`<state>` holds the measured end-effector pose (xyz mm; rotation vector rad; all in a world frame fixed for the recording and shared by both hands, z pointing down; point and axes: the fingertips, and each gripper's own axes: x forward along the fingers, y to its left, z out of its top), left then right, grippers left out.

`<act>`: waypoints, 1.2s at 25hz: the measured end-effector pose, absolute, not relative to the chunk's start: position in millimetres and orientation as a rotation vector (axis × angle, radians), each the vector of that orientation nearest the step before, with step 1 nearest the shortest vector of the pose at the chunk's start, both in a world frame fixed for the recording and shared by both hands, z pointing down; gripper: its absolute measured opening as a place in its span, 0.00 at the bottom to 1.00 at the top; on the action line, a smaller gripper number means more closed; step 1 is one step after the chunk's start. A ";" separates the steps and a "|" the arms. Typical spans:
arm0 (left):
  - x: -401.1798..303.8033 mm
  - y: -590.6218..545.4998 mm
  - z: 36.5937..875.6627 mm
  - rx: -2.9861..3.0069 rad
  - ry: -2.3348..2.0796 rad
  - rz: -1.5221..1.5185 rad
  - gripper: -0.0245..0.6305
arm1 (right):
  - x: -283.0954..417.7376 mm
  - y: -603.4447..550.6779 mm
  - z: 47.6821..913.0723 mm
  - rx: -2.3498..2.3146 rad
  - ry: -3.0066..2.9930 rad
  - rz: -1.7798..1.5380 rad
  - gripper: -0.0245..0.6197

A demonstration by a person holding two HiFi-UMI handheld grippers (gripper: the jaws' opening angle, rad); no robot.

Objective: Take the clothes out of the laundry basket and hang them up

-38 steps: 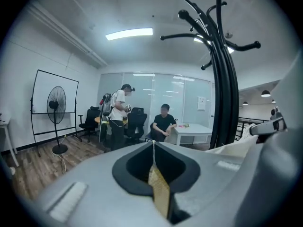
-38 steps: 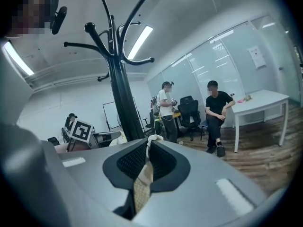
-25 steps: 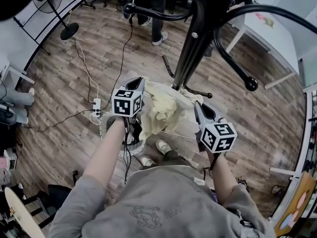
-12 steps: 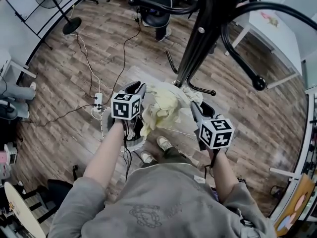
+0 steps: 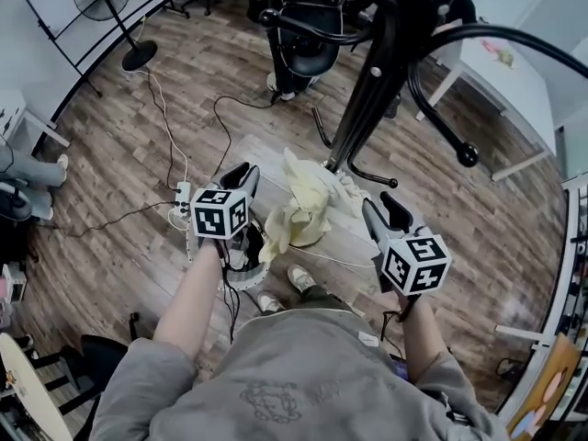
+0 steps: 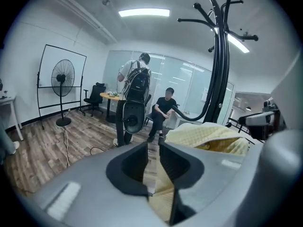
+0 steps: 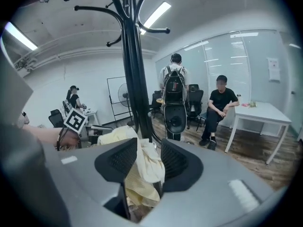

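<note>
- Your left gripper's [image 6: 154, 148] jaws are standing slightly apart.
- Your right gripper's [image 7: 150, 150] jaws have just been opening, yellow cloth [image 5: 299, 205] loose between.
- Cloth is hanging by the coat rack [image 5: 369, 90], between your marker cubes [image 5: 219, 215].

A pale yellow garment [image 5: 301, 205] lies heaped mid-frame at the foot of a black coat stand [image 5: 367, 90] that rises toward 12 o'clock. The left gripper [image 5: 241, 173] sits at the garment's 9 o'clock. The right gripper [image 5: 390, 211] sits at its 3 o'clock; its jaws have just been opening, and whether cloth lies between them cannot be told. A pedestal fan [image 5: 138, 60] stands at 10 o'clock and a white table [image 5: 505, 62] at 2 o'clock
</note>
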<state>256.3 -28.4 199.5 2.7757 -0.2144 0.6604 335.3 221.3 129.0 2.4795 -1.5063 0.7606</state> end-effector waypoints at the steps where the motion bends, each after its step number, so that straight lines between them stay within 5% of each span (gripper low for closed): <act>1: 253.5 -28.0 193.1 2.789 -0.218 0.644 0.15 | 331.2 217.3 117.8 2.481 -1.538 0.729 0.32; 17: 151.2 -53.2 53.0 3.010 -0.481 0.306 0.07 | 255.7 135.7 2.7 2.297 -2.056 0.318 0.21; 30: 26.8 -44.9 23.9 2.997 -0.824 0.288 0.04 | 181.1 63.3 -17.3 1.942 -2.482 0.260 0.11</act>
